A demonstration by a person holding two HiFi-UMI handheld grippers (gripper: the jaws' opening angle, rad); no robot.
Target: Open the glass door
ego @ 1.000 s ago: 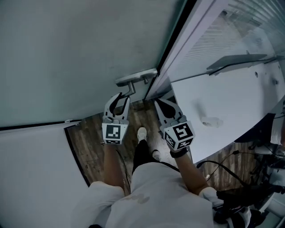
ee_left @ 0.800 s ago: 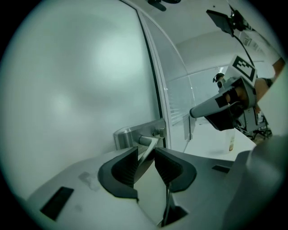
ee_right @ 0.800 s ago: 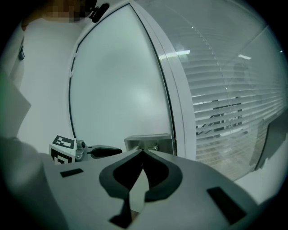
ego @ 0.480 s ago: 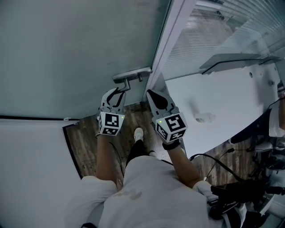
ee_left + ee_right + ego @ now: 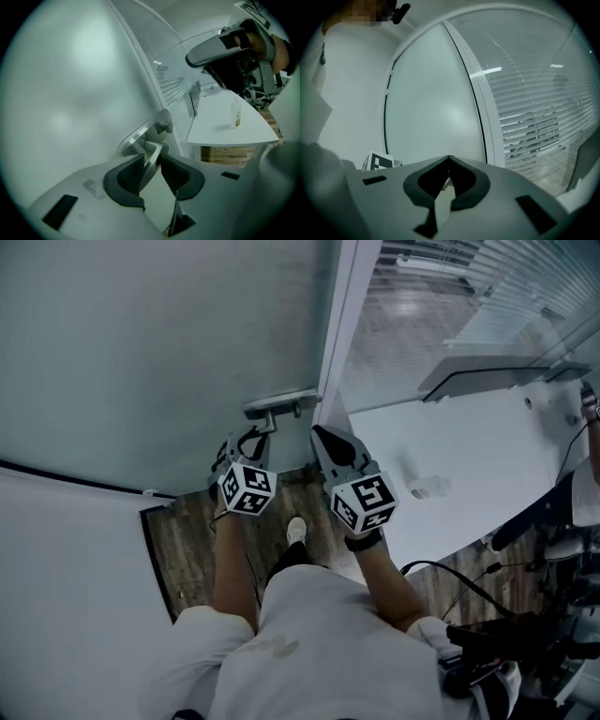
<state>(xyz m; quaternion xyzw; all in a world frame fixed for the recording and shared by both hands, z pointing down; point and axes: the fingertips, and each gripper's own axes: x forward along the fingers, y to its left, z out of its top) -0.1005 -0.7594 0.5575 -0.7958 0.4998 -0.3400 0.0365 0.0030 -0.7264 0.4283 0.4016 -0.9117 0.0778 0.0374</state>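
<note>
The frosted glass door (image 5: pixel 169 352) fills the upper left of the head view. Its metal lever handle (image 5: pixel 281 403) sticks out beside the white door frame (image 5: pixel 342 324). My left gripper (image 5: pixel 246 448) reaches up to the handle, rolled to one side. In the left gripper view the handle's lever (image 5: pixel 151 140) runs between the two dark pads, and the left gripper (image 5: pixel 151 157) is shut on it. My right gripper (image 5: pixel 323 435) hangs just right of the handle by the frame, touching nothing. In the right gripper view the right gripper (image 5: pixel 449 159) has its jaw tips together, facing the glass door (image 5: pixel 436 108).
A white table (image 5: pixel 469 446) stands close on the right with a small bottle (image 5: pixel 237 115) on it. Slatted blinds (image 5: pixel 534 108) show behind the glass panel right of the frame. Cables and equipment (image 5: pixel 506 634) lie low right on the wood floor (image 5: pixel 187 540). A white wall (image 5: pixel 66 596) is left.
My left gripper has rolled on the handle, its marker cube now turned cornerwise. My right gripper has risen beside the door frame. The view has shifted toward the door.
</note>
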